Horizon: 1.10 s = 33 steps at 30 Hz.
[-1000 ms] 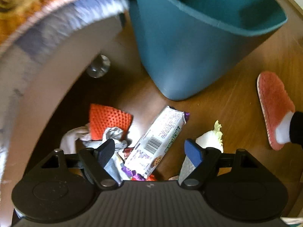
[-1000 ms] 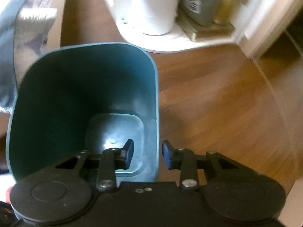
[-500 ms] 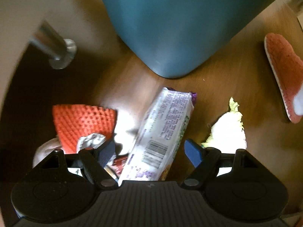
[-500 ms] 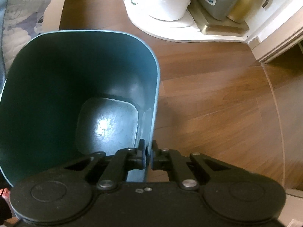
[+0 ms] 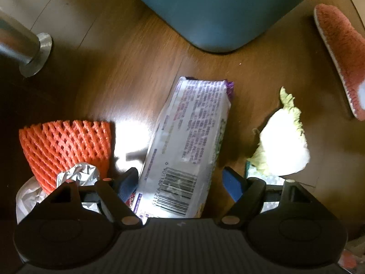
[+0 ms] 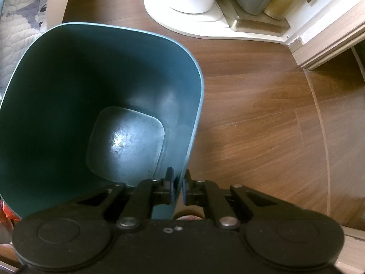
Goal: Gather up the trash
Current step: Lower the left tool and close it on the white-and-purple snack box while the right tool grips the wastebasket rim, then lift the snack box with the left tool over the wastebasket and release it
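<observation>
1. Since the earlier frames, the left gripper (image 5: 180,180) has come down closer to the floor (image 5: 127,68): the litter fills more of its view and the teal bin (image 5: 212,11) has slid towards the top edge.
2. Since the earlier frames, the right gripper (image 6: 178,183) has gone from parted fingers to clamped on the bin wall.
3. Left gripper: jaws wide and closing. The biscuit wrapper (image 5: 189,146) lies flat on the floor between the fingers, barcode end nearest the gripper. No pad presses on it.
4. Right gripper: closed on the near wall of the teal bin (image 6: 102,96), one finger inside and one outside the rim. The bin's visible interior holds no litter.
5. Left of the left gripper's left finger: an orange foam net (image 5: 66,146), with crumpled foil (image 5: 78,174) on its near edge and a white crumpled piece (image 5: 27,194) beside that, partly hidden by the gripper body.
6. Right of the right finger: a pale cabbage leaf (image 5: 282,146), apart from the wrapper.
7. Beyond the wrapper: the bin's base, standing on the floor.
8. Far right: an orange slipper (image 5: 340,52). Far left: a metal furniture leg (image 5: 25,48).
</observation>
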Each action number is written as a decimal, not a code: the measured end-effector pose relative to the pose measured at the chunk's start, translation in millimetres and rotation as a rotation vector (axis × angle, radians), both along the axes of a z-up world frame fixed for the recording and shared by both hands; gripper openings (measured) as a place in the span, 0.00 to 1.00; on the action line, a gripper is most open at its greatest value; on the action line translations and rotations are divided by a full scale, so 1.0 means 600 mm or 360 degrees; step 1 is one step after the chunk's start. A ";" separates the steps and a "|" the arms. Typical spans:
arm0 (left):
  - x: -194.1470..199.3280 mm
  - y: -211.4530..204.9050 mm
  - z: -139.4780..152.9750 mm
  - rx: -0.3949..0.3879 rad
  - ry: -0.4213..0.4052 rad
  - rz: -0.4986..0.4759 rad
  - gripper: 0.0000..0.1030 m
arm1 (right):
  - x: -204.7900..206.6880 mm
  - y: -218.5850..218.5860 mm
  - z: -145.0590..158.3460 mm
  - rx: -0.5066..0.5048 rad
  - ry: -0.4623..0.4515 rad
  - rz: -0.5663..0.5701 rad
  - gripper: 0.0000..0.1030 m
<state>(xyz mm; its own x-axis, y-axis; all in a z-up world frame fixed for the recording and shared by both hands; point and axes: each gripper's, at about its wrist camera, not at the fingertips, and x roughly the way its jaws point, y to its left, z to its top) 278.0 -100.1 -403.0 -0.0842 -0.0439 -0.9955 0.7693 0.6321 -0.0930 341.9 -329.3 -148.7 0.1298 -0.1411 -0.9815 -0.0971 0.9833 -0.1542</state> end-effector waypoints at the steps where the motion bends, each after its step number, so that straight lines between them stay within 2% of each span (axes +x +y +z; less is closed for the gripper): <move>1: -0.001 0.002 0.000 -0.0005 0.0000 0.0003 0.59 | 0.001 0.004 0.001 -0.0006 -0.0003 0.0009 0.06; 4: -0.001 0.007 0.005 0.0004 -0.0013 0.0041 0.46 | 0.000 0.009 0.001 -0.0002 -0.0022 0.0037 0.06; 9: -0.001 0.013 0.034 0.0004 -0.0059 0.0121 0.44 | -0.017 0.023 0.016 0.0004 -0.0092 0.0089 0.05; 15: 0.003 0.025 0.104 -0.0015 -0.0074 0.0215 0.44 | -0.044 0.036 0.036 -0.0061 -0.0124 0.0120 0.05; 18: -0.001 0.036 0.164 -0.0054 -0.0086 0.0234 0.44 | -0.059 0.042 0.047 -0.0087 -0.0138 0.0143 0.05; 21: -0.012 0.038 0.227 -0.0089 -0.0155 0.0201 0.44 | -0.073 0.053 0.055 -0.0123 -0.0137 0.0180 0.05; 27: -0.025 0.056 0.355 -0.0205 -0.0214 0.0285 0.44 | -0.102 0.098 0.076 -0.0194 -0.0174 0.0309 0.05; 33: -0.054 0.079 0.444 -0.0285 -0.0223 0.0394 0.42 | -0.126 0.141 0.097 -0.0235 -0.0219 0.0381 0.03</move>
